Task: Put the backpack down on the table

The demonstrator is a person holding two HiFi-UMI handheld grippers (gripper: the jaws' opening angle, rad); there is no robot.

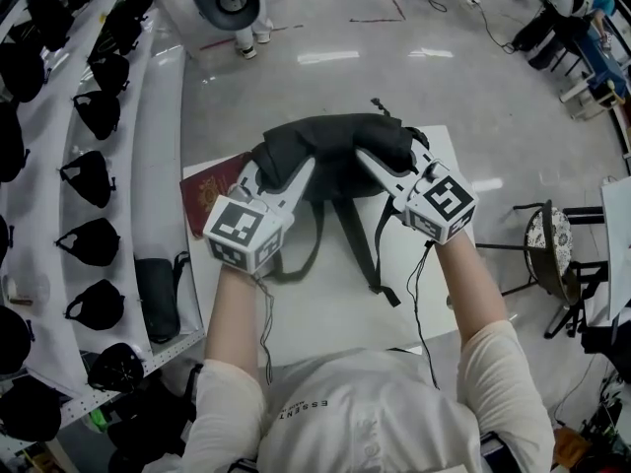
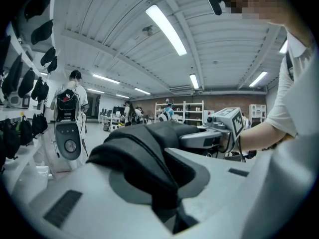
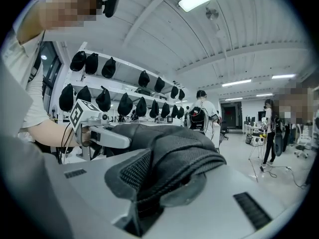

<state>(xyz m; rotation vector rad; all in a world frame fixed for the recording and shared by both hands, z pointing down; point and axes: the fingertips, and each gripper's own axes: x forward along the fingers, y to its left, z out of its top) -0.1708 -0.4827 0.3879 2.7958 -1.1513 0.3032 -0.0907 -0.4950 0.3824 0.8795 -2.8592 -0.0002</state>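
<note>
Fingers (image 1: 296, 183) of left gripper (image 1: 284, 164) and right gripper (image 1: 392, 152) pinch backpack (image 1: 335, 138) over table (image 1: 325, 325) edge.

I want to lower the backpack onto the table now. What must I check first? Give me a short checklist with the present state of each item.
1. Left gripper holds the backpack: ok, its jaws are closed on black fabric.
2. Right gripper holds it too: ok, its jaws are closed on padded mesh fabric.
3. Landing place on the table is free: not ok, a red booklet lies at the left side, partly hidden below the left gripper.
4. Straps will not fold under the bag: cannot tell, they hang loose toward the person.
5. Backpack bottom already touches the table: cannot tell.
</note>
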